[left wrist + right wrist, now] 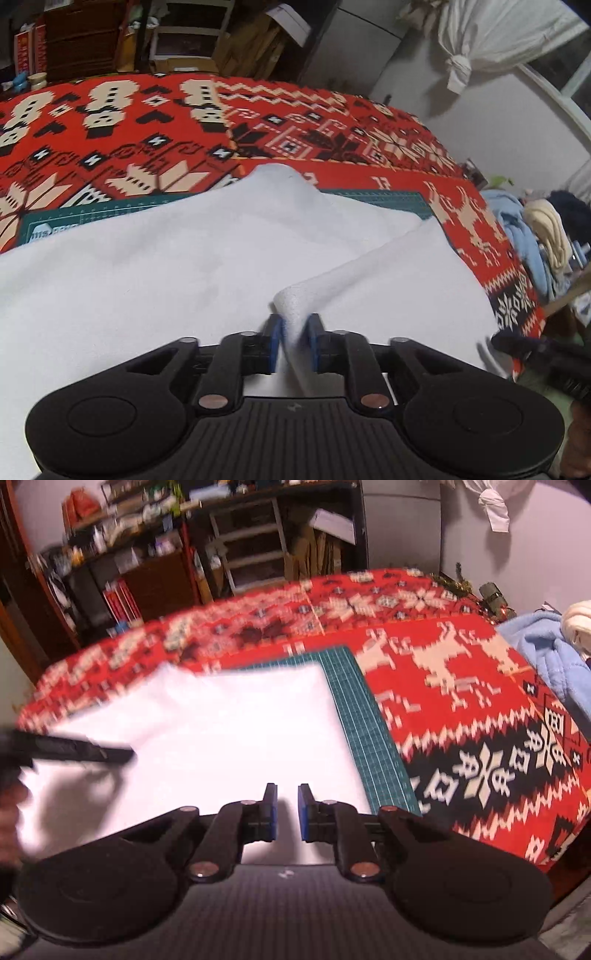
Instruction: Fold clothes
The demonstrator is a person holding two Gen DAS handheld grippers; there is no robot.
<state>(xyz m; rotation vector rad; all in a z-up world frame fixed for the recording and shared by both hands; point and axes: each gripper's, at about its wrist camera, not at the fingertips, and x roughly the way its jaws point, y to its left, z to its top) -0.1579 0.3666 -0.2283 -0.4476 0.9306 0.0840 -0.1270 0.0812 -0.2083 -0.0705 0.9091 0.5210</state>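
A white garment [147,277] lies spread over a green cutting mat [110,218] on a bed. My left gripper [295,321] is shut on a raised fold of the garment, which runs up and to the right from the blue pads. In the right wrist view the same garment [221,731] lies flat, and the left gripper [74,751] shows as a blurred dark bar at the left. My right gripper [287,794] hovers over the garment's near edge, its jaws a narrow gap apart with nothing seen pinched. It shows blurred at the right edge [535,347].
A red patterned blanket [461,701] covers the bed under the green mat [365,731]. A heap of blue and cream clothes [546,653] lies to the right. Shelves and boxes [240,554] stand behind the bed.
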